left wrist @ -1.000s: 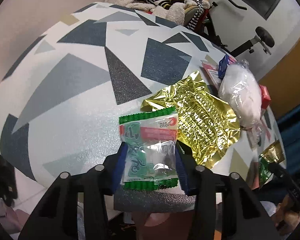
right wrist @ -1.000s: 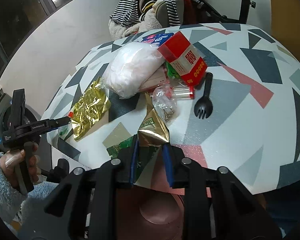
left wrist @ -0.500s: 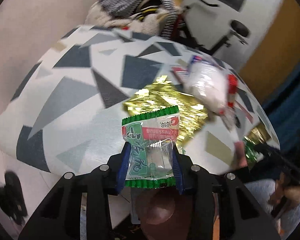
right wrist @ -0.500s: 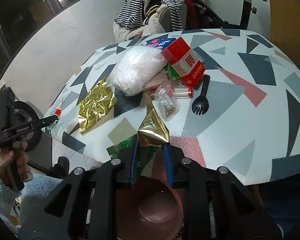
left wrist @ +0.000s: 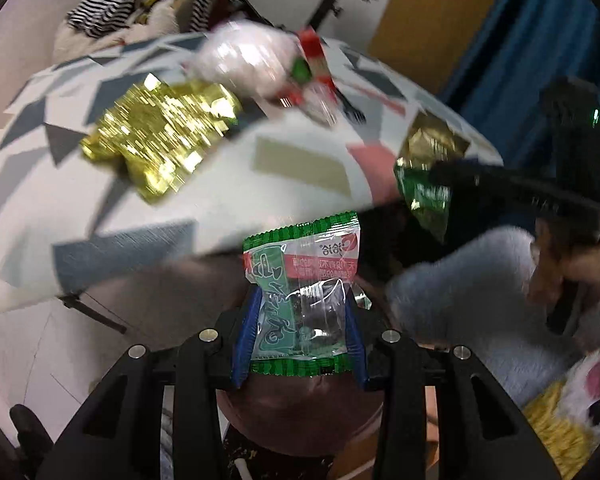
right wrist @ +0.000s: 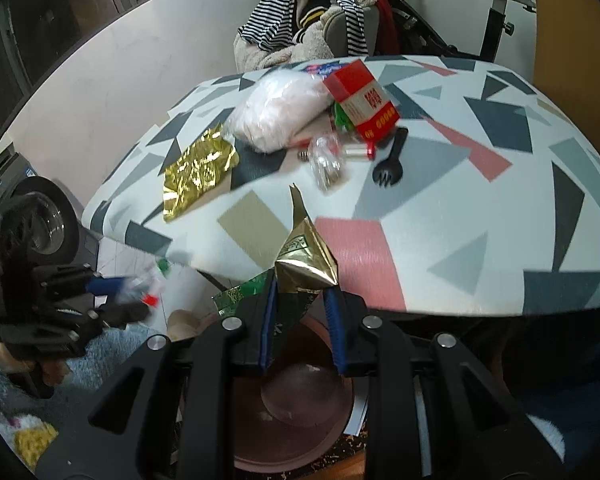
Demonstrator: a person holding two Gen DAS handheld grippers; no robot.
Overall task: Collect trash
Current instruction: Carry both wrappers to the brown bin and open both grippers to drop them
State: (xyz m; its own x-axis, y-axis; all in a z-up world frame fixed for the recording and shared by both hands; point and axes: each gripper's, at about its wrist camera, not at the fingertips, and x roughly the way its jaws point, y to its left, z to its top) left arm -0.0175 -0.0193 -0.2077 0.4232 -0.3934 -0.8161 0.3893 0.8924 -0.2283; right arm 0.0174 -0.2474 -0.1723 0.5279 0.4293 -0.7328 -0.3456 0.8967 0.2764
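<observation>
Pinching a green wrapper (left wrist: 300, 292), left gripper (left wrist: 300, 344); right gripper (right wrist: 302, 320) grips gold foil (right wrist: 306, 260).

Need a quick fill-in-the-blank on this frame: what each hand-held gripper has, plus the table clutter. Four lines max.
1. The left hand-held gripper is shut on a clear snack packet with ____ serrated edges.
2. The right hand-held gripper pinches a green and ____ foil wrapper.
3. Below the right hand-held gripper sits a ____ bin.
4. The black spork lies on the table beside a ____ box.

Missing words: green; gold; brown; red
</observation>
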